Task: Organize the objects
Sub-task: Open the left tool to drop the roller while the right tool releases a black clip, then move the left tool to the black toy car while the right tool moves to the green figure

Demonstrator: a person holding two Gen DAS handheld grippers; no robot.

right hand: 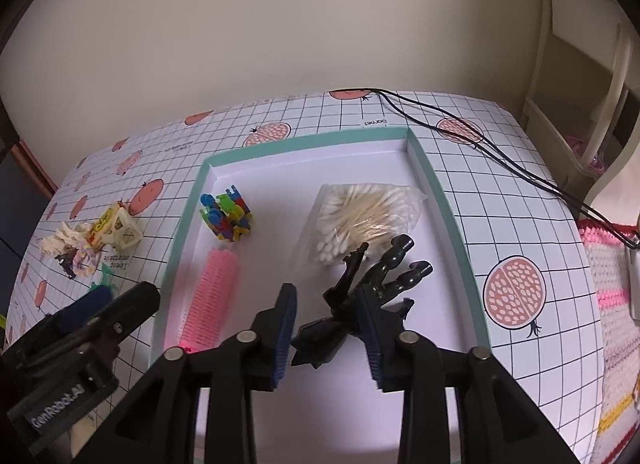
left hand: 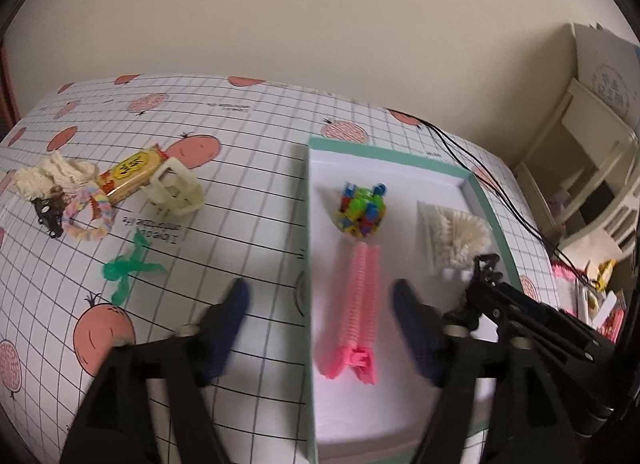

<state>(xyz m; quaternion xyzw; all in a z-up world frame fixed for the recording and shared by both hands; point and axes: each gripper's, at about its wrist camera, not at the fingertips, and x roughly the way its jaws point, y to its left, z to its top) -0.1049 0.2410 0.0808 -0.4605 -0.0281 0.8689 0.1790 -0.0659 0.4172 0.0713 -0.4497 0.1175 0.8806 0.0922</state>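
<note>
A teal-rimmed white box (left hand: 494, 208) (right hand: 438, 200) holds a multicoloured block toy (left hand: 362, 210) (right hand: 228, 218), a pink hair roller (left hand: 358, 304) (right hand: 212, 296) and a bag of cotton swabs (left hand: 456, 236) (right hand: 364, 216). My right gripper (right hand: 328, 328) hovers over the box's near right part, shut on a black claw clip (right hand: 376, 280) (left hand: 486, 264). Straddling the box's left wall, my left gripper (left hand: 320, 300) stands open and holds nothing. The roller lies below and between its fingers.
On the pomegranate-print cloth left of the box lie a green bow (left hand: 128, 268), a cream claw clip (left hand: 176, 188), a yellow snack packet (left hand: 128, 176), a pastel scrunchie (left hand: 86, 216), a cream scrunchie (left hand: 48, 176) and a small black clip (left hand: 48, 216). Black cables (right hand: 480, 144) cross the far right corner.
</note>
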